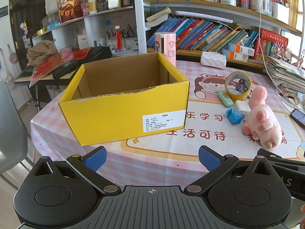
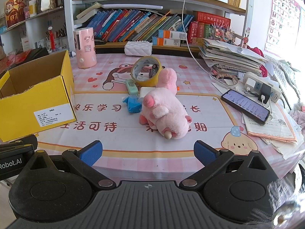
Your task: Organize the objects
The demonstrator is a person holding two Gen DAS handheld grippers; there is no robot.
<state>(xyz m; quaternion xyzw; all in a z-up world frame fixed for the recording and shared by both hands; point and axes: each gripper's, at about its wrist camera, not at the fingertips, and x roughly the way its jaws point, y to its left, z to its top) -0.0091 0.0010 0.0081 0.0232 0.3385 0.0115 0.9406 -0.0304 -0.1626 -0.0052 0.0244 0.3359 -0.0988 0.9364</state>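
Note:
An open yellow cardboard box [image 1: 124,114] [image 2: 36,103] stands on the table's left part, and what I see of its inside is bare. To its right lies a cluster: a pink plush pig [image 1: 264,122] [image 2: 164,112], a yellow tape roll [image 1: 238,85] [image 2: 146,70], a pale green stick-shaped item [image 1: 225,98] [image 2: 131,85], a crumpled blue wrapper [image 1: 234,116] [image 2: 132,104] and a small white block [image 1: 242,106]. My left gripper [image 1: 152,157] hovers open before the box. My right gripper [image 2: 147,152] is open too, near the table's front edge, short of the pig.
A pink cylinder appliance [image 2: 84,47] and a white quilted case [image 2: 138,47] stand at the back. A phone [image 2: 246,106], a power strip [image 2: 262,88], papers [image 2: 270,126] and stacked notebooks [image 2: 232,57] fill the right side. Bookshelves [image 1: 209,36] rise behind. A grey chair [image 1: 9,129] sits left.

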